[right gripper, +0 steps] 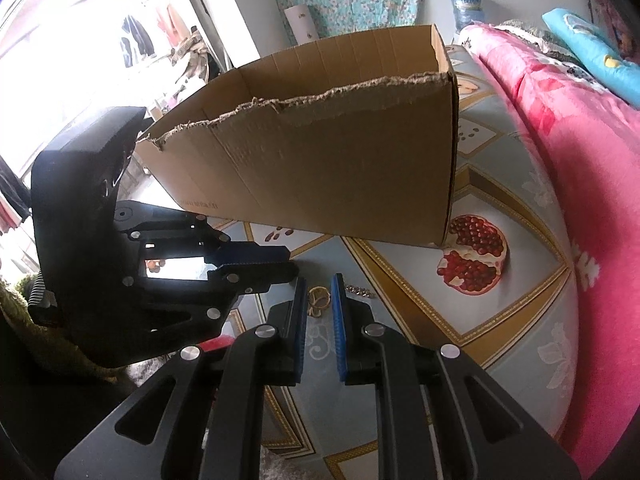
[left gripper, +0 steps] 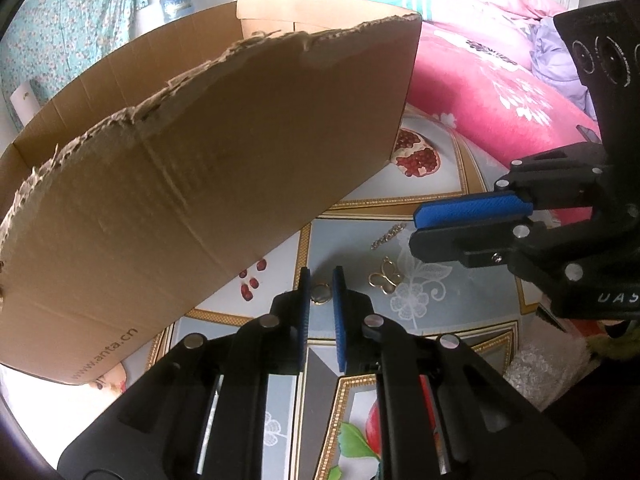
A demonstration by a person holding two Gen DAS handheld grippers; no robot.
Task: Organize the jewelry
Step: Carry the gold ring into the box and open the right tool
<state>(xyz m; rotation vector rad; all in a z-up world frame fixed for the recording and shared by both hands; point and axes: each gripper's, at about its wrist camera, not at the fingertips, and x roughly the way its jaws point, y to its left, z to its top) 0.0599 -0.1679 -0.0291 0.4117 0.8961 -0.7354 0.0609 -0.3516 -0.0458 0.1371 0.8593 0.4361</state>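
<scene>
— What is the biggest thing there?

— A cardboard box (left gripper: 200,180) with a ragged, torn top edge. It stands open on a table (left gripper: 460,288) covered by a cloth printed with pomegranates and flowers. The near wall hides its floor in both views, so what it holds cannot be told.

— And the tools?

— The right gripper (left gripper: 416,226) reaches in from the side above the cloth. Its jaws are drawn almost together with nothing between them. The left gripper (left gripper: 322,274) points down at the cloth just in front of the box, its jaws also narrow.

— Where is the jewelry?

— All of it is outside the box, on the cloth. A chain (left gripper: 388,236) lies just beside the right gripper's tip. A gold butterfly-shaped piece (left gripper: 386,278) sits near it, closer to the left gripper. The smallest, a gold ring (left gripper: 321,294), shows in the slim gap at the left gripper's fingertips.

— Is the ring pinched?

— Possibly; from this angle it is not clear whether the pads press on it or merely frame it.
</scene>
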